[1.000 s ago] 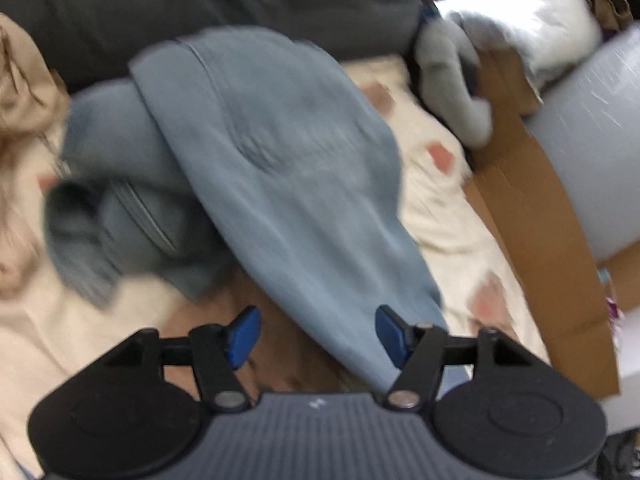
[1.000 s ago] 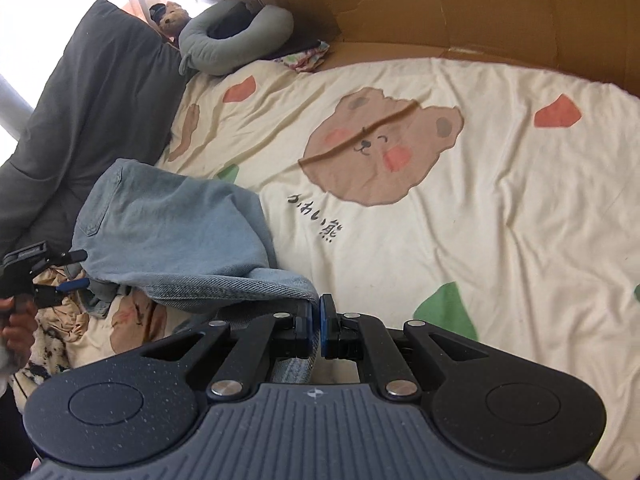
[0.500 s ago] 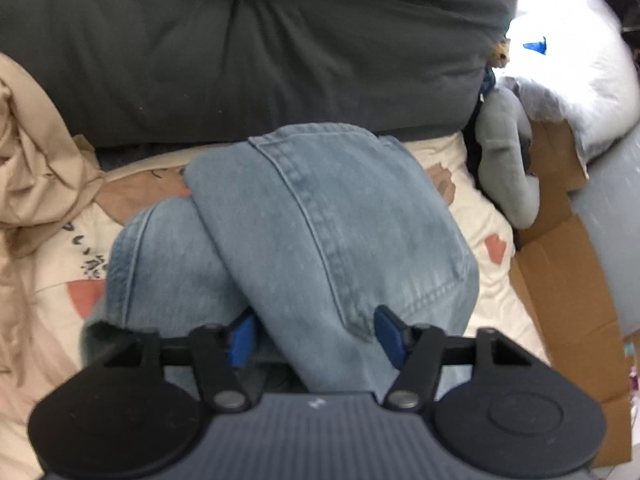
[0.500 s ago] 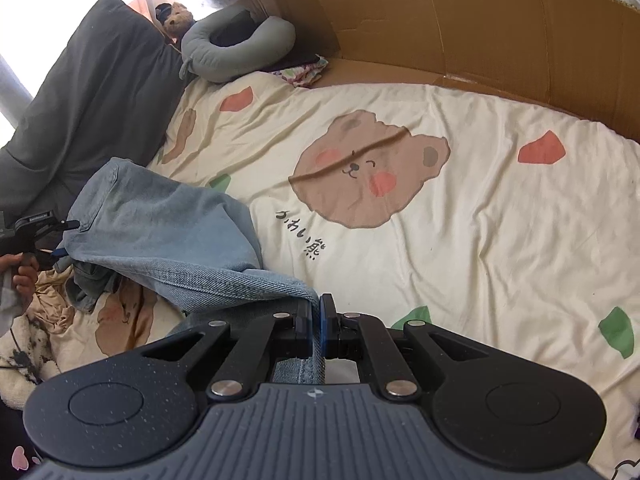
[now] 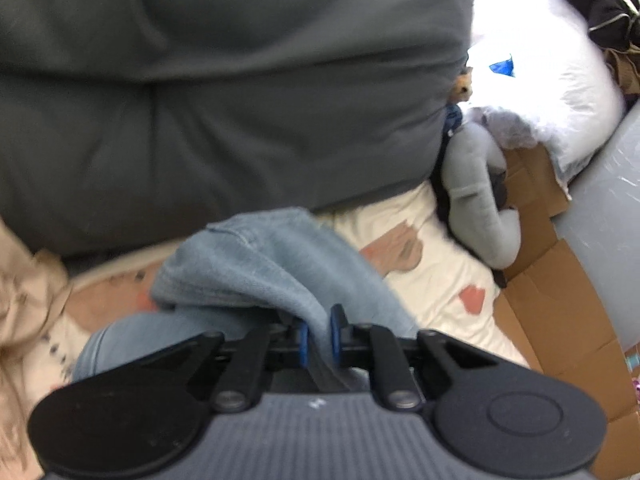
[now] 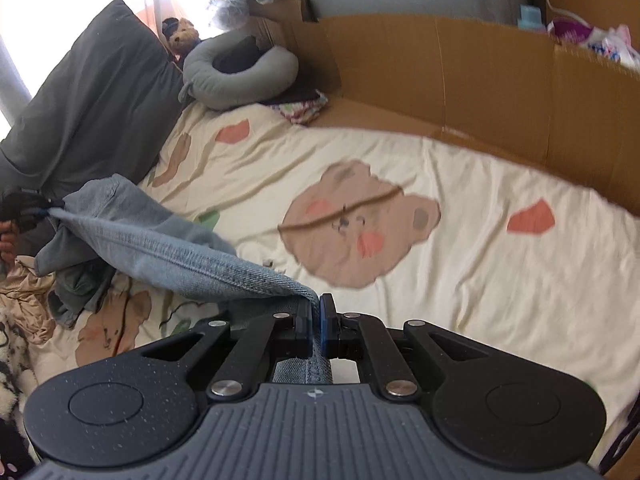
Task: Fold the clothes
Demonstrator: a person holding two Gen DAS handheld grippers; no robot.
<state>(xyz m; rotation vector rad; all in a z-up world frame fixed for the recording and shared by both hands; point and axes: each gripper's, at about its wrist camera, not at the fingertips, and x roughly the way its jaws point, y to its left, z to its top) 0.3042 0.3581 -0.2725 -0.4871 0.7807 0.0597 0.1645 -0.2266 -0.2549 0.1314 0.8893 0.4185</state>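
You're over a bed (image 6: 500,280) with a cream sheet (image 6: 460,308) printed with bear faces and coral and green shapes. A dark grey pillow (image 5: 224,92) props up at the head end; beside it sits a grey U-shaped cushion (image 6: 240,76), with a small teddy bear (image 6: 182,34) behind it. Brown cardboard panels (image 6: 460,72) wall the far side of the bed. The window (image 6: 52,4) behind the pillow is blown out white (hard backlight). A white pillow (image 5: 552,80) lies in the corner.
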